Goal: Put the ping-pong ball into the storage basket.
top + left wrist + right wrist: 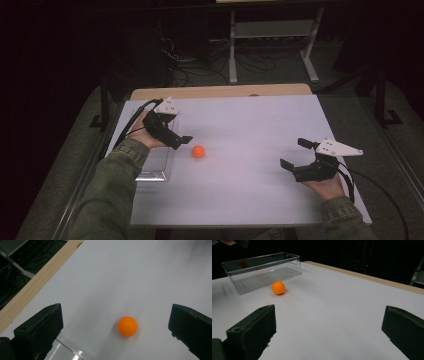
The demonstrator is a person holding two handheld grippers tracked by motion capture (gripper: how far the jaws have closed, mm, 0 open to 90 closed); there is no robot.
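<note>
The ball [198, 151] lay on the white counter [250, 190], just beside the clear box [262, 270] and near the left gripper [182, 140], whose fingers [40, 327] stood wide and empty. The right gripper [295, 153] waited well apart, also wide. A good grasp probably meant centring the ball between both fingers, lowering squarely and closing gently so it could not roll; height above the counter was hard to judge.

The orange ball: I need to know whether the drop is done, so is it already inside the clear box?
No, the orange ball lies on the white table just in front of the clear box, outside its walls.
</note>
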